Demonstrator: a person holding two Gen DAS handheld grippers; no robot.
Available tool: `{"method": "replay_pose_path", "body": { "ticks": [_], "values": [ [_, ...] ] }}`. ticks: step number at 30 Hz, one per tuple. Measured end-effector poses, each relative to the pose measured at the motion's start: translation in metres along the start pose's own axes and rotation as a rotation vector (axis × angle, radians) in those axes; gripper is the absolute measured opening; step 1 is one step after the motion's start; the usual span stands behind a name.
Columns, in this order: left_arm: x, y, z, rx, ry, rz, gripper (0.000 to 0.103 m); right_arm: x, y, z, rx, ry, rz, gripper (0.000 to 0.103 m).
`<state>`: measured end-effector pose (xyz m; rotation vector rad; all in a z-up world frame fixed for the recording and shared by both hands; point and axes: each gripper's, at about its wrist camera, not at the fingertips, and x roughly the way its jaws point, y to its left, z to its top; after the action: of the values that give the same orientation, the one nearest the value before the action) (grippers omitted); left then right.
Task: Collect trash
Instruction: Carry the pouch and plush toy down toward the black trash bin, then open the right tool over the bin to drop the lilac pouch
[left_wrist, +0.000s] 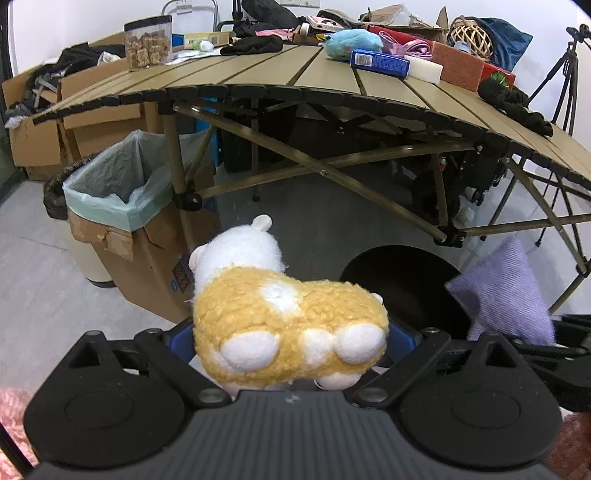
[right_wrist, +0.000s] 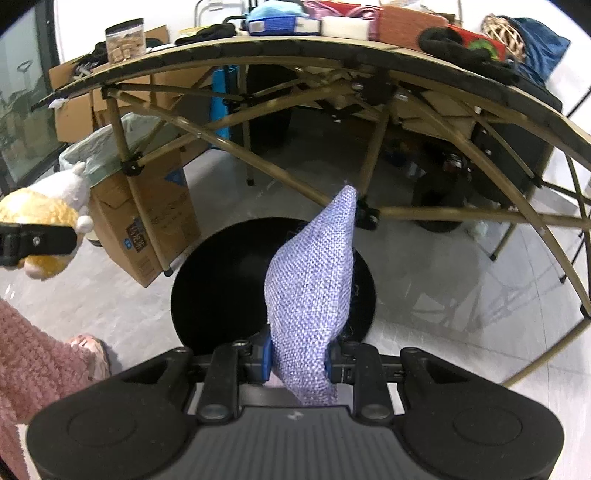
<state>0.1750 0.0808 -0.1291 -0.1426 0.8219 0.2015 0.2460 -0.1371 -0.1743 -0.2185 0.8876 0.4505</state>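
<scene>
My left gripper (left_wrist: 291, 347) is shut on a yellow and white plush toy (left_wrist: 284, 317), held in the air in front of the folding table. The same plush toy (right_wrist: 44, 210) shows at the left edge of the right wrist view, clamped by the left gripper's black finger (right_wrist: 40, 240). My right gripper (right_wrist: 299, 358) is shut on a lilac woven pouch (right_wrist: 314, 288), which stands up between its blue pads. That pouch (left_wrist: 506, 295) also appears at the right of the left wrist view. A cardboard box lined with a pale green bag (left_wrist: 122, 184) stands on the floor to the left.
A round black disc (right_wrist: 229, 280) lies on the floor below both grippers. The folding slatted table (left_wrist: 295, 74) carries a blue box, a blue plush, sponges, black cloths and a jar. Its crossed legs (right_wrist: 258, 166) stand close ahead. A tripod (left_wrist: 565, 81) is at the right; a pink sleeve (right_wrist: 33, 354) at the left.
</scene>
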Motion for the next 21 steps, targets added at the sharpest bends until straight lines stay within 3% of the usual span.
{"method": "replay_pose_path", "body": {
  "ticks": [21],
  "values": [
    [0.005, 0.002, 0.000, -0.014, 0.027, -0.018, 0.097, 0.043, 0.011, 0.031, 0.001, 0.015, 0.044, 0.026]
  ]
}}
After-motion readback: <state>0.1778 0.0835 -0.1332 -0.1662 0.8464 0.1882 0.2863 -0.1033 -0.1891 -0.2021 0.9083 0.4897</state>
